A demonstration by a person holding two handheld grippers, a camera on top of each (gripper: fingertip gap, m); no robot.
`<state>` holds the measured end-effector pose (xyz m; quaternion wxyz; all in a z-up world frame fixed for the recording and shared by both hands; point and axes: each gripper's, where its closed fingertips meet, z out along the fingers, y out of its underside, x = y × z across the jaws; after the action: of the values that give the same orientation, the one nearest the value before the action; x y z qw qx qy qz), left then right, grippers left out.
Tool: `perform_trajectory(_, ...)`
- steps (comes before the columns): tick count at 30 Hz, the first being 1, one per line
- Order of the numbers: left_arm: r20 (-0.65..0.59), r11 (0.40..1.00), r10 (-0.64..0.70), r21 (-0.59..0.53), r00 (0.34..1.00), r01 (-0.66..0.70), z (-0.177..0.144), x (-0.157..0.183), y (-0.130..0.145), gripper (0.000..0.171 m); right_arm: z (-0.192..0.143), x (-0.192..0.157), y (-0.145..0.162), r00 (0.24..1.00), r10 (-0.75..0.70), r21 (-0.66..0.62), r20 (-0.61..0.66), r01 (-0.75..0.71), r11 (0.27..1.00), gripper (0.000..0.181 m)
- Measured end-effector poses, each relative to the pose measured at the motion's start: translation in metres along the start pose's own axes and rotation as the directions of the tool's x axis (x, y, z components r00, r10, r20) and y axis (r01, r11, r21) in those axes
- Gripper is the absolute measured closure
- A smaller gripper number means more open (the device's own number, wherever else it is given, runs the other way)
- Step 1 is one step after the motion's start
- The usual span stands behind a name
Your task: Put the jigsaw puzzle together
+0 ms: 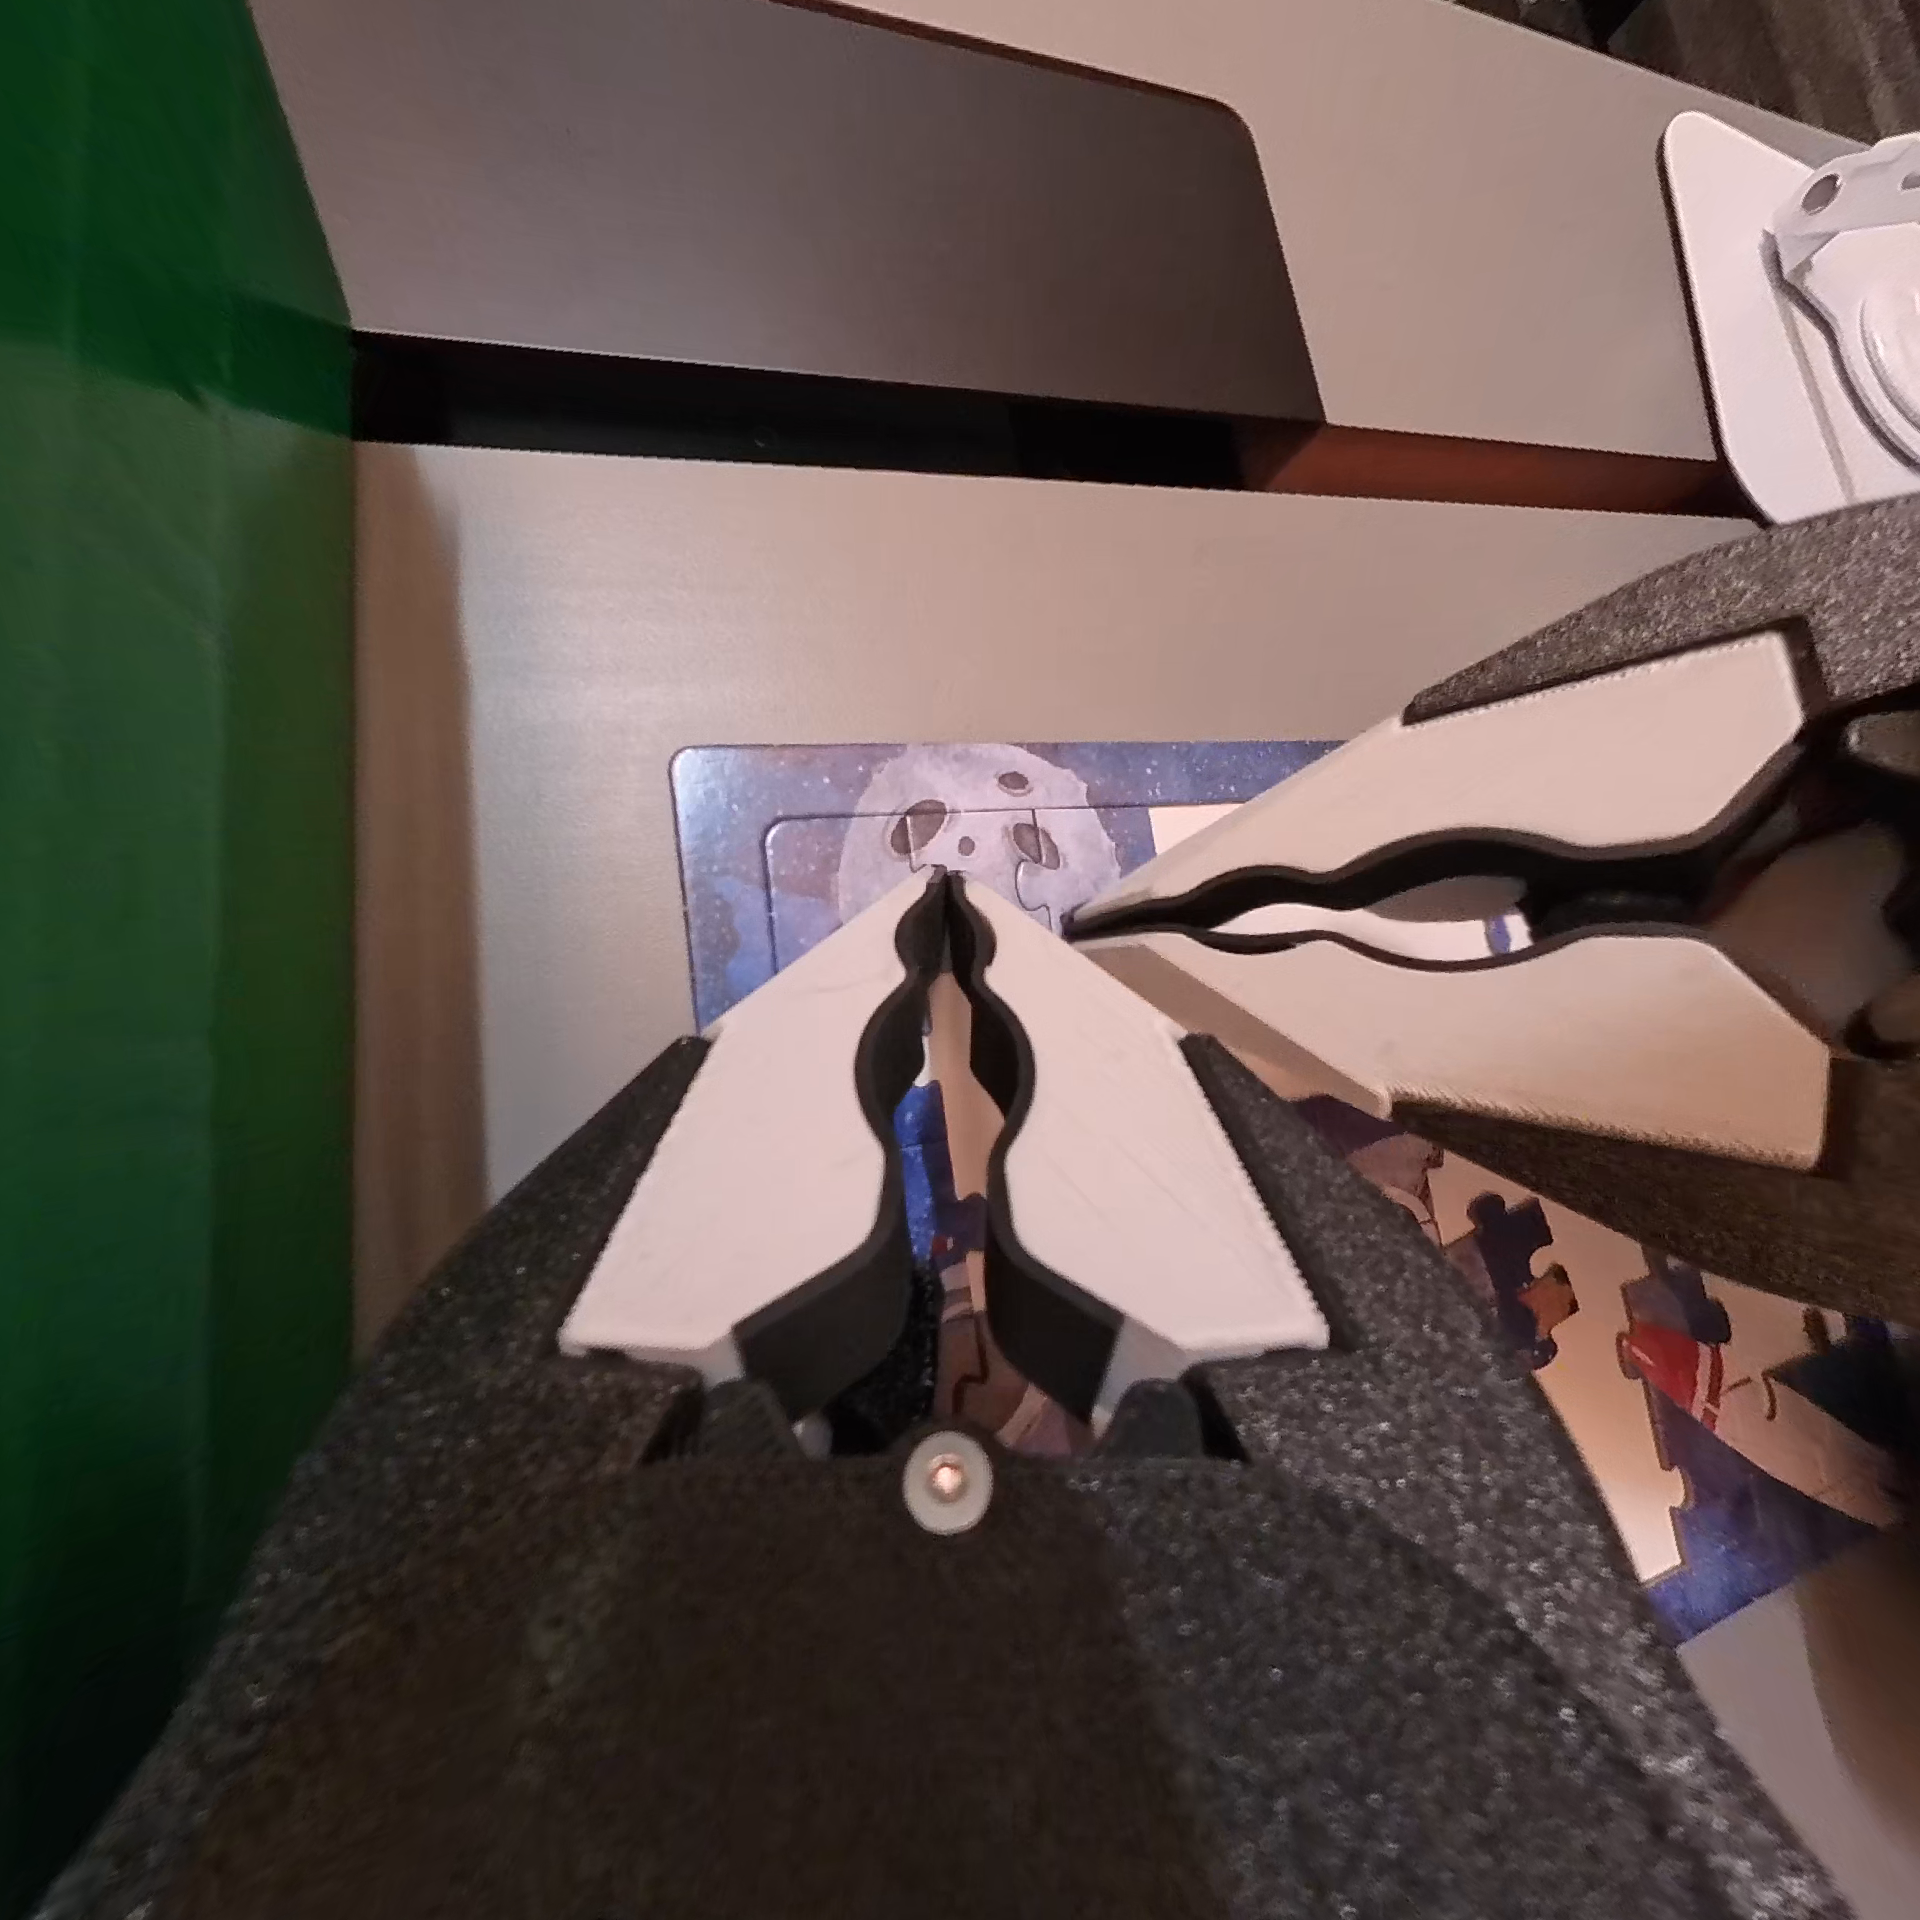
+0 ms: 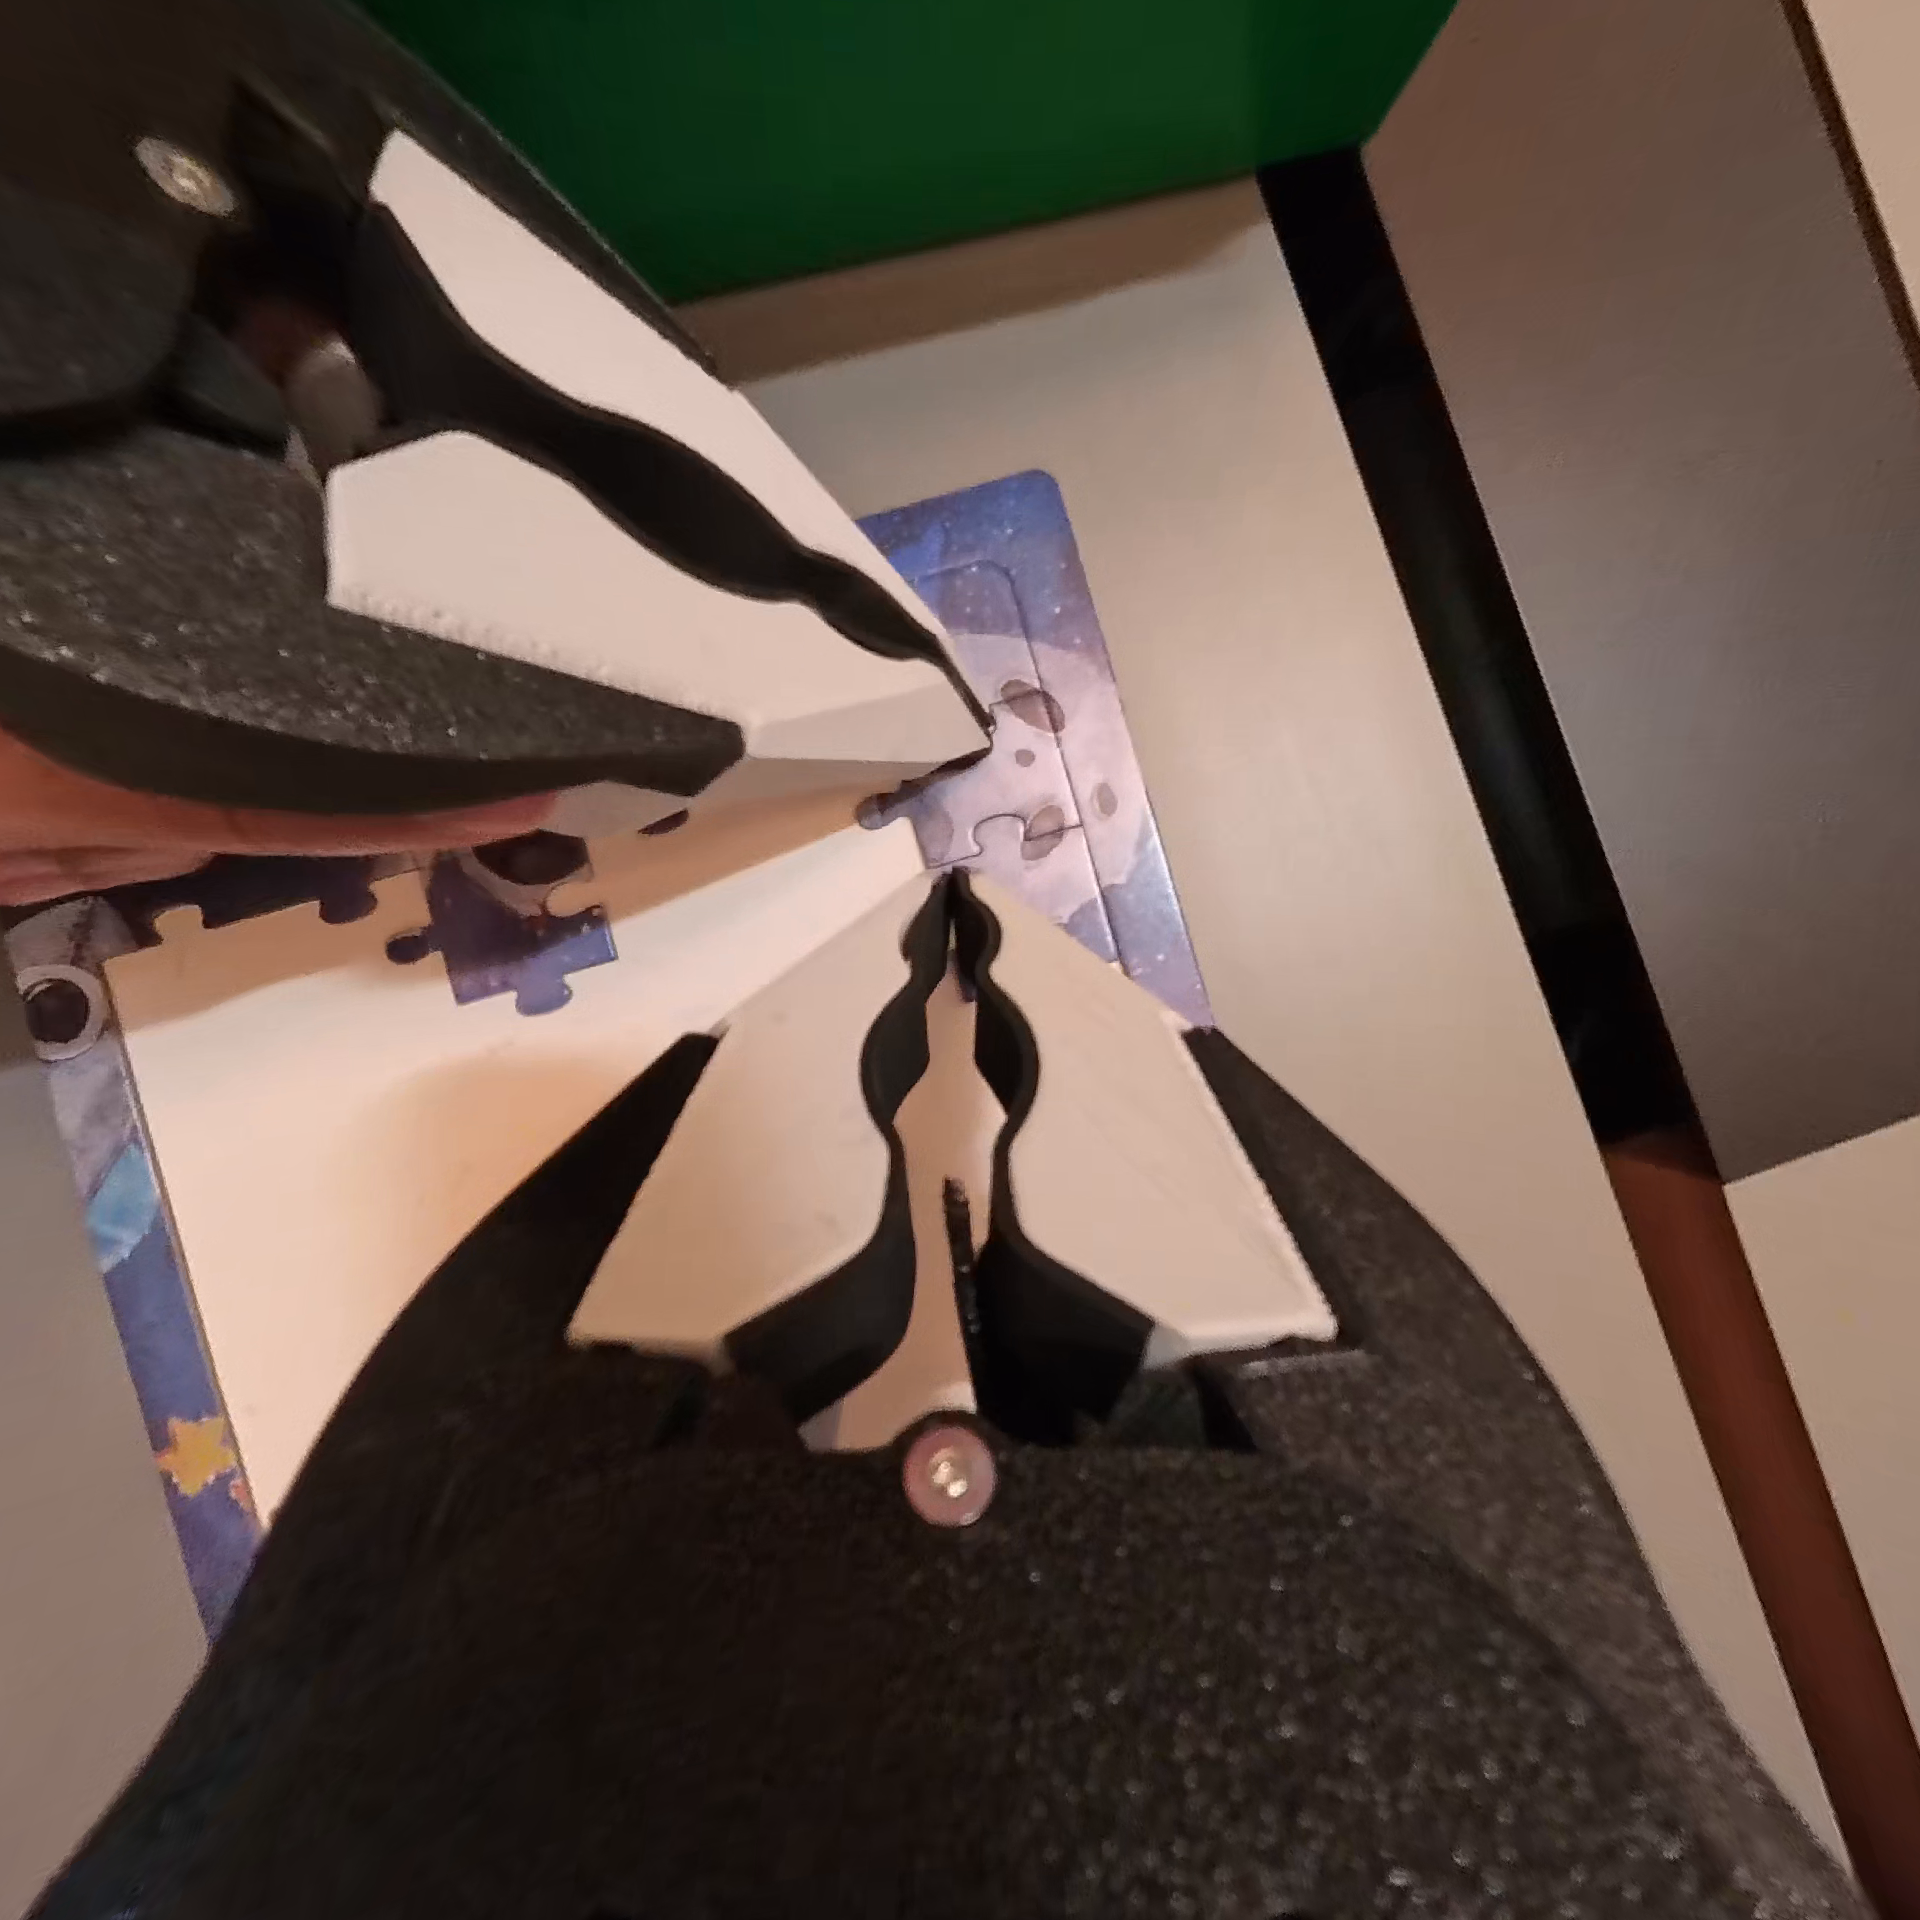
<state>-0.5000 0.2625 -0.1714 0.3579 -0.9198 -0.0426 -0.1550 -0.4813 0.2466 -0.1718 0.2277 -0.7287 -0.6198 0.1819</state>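
A jigsaw tray with a blue starry frame (image 1: 717,831) lies on the grey table. Moon pieces (image 1: 966,831) sit joined in its far left corner. More joined pieces (image 1: 1662,1351) lie at the lower right, with bare cream tray floor beside them. My left gripper (image 1: 943,878) is shut and empty, its tips pressed down on the moon pieces. My right gripper (image 1: 1081,920) comes in from the right, shut, with its tips at the moon pieces' edge. In the right wrist view, the right gripper (image 2: 954,883) touches the moon pieces (image 2: 1029,769), the left gripper (image 2: 977,727) is just beyond, and the frame (image 2: 1153,914) shows.
A green sheet (image 1: 156,727) borders the table on the left. A grey raised shelf (image 1: 831,260) stands behind the tray, with a white stand base (image 1: 1818,312) at the right. Loose joined pieces (image 2: 520,935) and a hand (image 2: 208,831) show in the right wrist view. Both grippers' tips are close together, under 4 cm apart.
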Motion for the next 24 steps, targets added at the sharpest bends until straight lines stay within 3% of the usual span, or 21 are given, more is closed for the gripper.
perform_trajectory(6, -0.002, 1.0, -0.001, 0.0, 1.0, 0.001, 0.0, 0.0, 0.0, 0.171, -0.02, 0.024, -0.006, 0.996, 0.076, 0.072, -0.052, -0.073, 0.995, 0.181)
perform_trajectory(9, -0.001, 1.0, -0.001, -0.001, 1.0, 0.001, 0.0, 0.0, 0.0, 0.171, -0.009, 0.024, 0.013, 0.996, 0.062, 0.007, -0.06, -0.062, 0.998, 0.181)
perform_trajectory(18, -0.007, 1.0, -0.004, 0.001, 1.0, 0.004, -0.001, 0.001, 0.0, 0.171, -0.015, 0.024, 0.002, 0.995, 0.079, 0.058, -0.057, -0.075, 0.995, 0.181)
perform_trajectory(24, -0.007, 1.0, -0.004, 0.0, 1.0, 0.004, -0.001, 0.001, 0.0, 0.171, -0.007, 0.019, 0.011, 0.998, 0.052, -0.016, -0.047, -0.053, 0.998, 0.181)
